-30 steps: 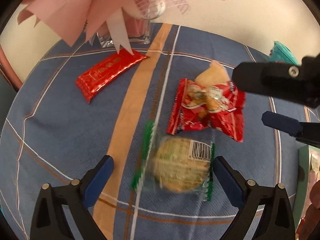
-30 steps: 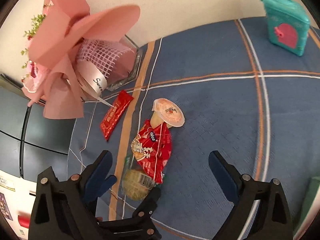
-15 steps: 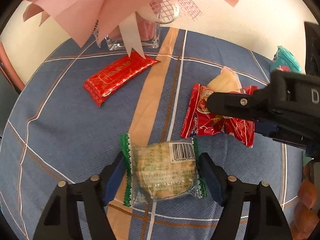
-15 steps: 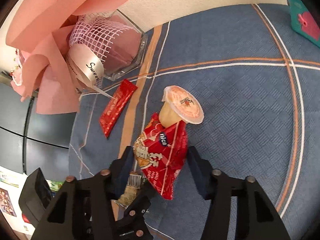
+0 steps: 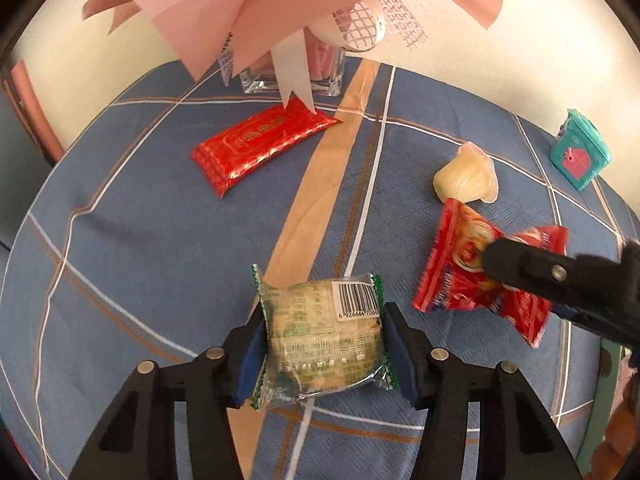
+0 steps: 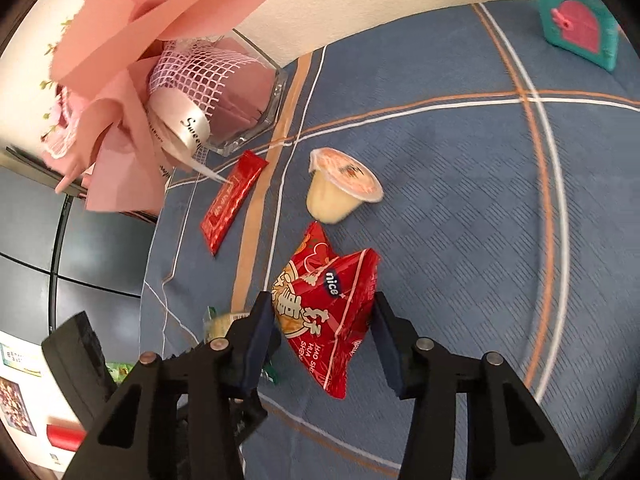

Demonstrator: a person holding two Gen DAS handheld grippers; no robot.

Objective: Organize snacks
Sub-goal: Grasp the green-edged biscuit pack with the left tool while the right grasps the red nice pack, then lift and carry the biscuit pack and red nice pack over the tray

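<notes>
A clear, green-edged packet with a round pastry (image 5: 324,340) lies on the blue checked tablecloth (image 5: 152,248). My left gripper (image 5: 325,344) has both blue pads pressed against the packet's sides, and its jaws are closing. In the right wrist view a red snack bag (image 6: 324,308) sits crumpled between the pads of my right gripper (image 6: 324,336), whose jaws are also closing on it. In the left wrist view one right gripper finger (image 5: 520,268) lies across that red bag (image 5: 452,280). A corner of the pastry packet (image 6: 222,322) shows beside the right gripper.
A long red foil bar (image 5: 262,148) lies near a glass vase (image 5: 292,68) holding a pink paper bouquet. A sealed jelly cup (image 6: 340,188) lies on its side just beyond the red bag. A teal box (image 6: 576,20) stands at the far right.
Both grippers went from wide open to closed around their packets. The right gripper came down over the red bag, which now stands crumpled and apart from the jelly cup.
</notes>
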